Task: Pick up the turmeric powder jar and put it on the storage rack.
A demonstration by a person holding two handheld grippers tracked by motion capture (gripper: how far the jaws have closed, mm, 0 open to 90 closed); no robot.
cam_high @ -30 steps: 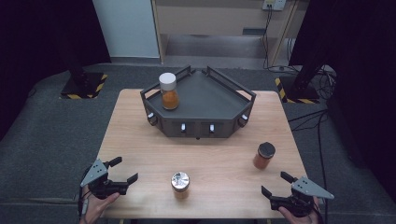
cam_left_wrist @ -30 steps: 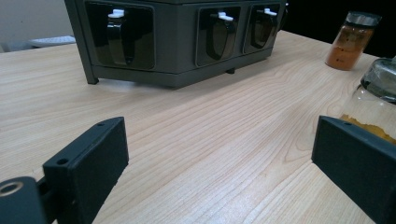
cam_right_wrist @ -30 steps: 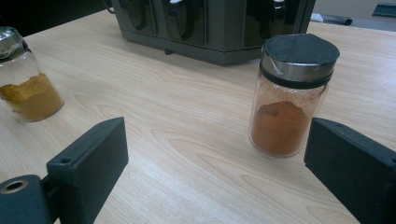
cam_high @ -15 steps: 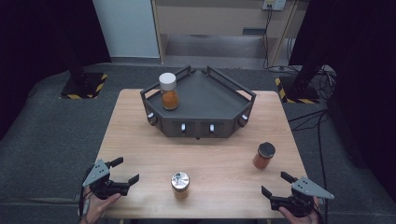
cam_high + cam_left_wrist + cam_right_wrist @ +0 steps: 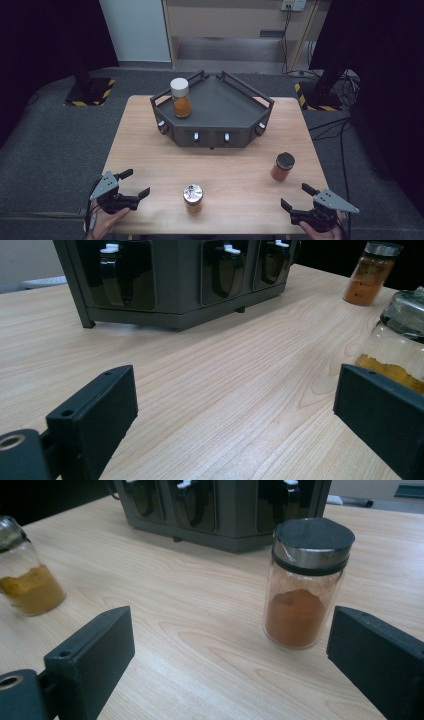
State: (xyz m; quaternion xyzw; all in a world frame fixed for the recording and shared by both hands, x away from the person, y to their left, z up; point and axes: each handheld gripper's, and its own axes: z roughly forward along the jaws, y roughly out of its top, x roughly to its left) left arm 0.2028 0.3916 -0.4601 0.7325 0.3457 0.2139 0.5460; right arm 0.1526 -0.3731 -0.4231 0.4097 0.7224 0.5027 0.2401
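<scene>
A dark grey angular rack (image 5: 235,107) stands at the back middle of the wooden table (image 5: 150,150), with a white-capped jar of orange powder (image 5: 180,97) on its left side. A silver-lidded jar of yellow powder (image 5: 193,198) stands near the front middle; it is also at the right edge of the left gripper view (image 5: 400,335). A black-lidded jar of red-orange powder (image 5: 283,166) stands at the right, close before the right gripper's jaws (image 5: 305,585). My left gripper (image 5: 134,184) rests open at the front left. My right gripper (image 5: 296,197) rests open at the front right. Both hold nothing.
The rack's front face (image 5: 150,280) carries dark windows with small white knobs. Around the table lies grey floor, with black stands on yellow-striped bases (image 5: 87,92) at the back left and back right, and cables (image 5: 345,80) at the right.
</scene>
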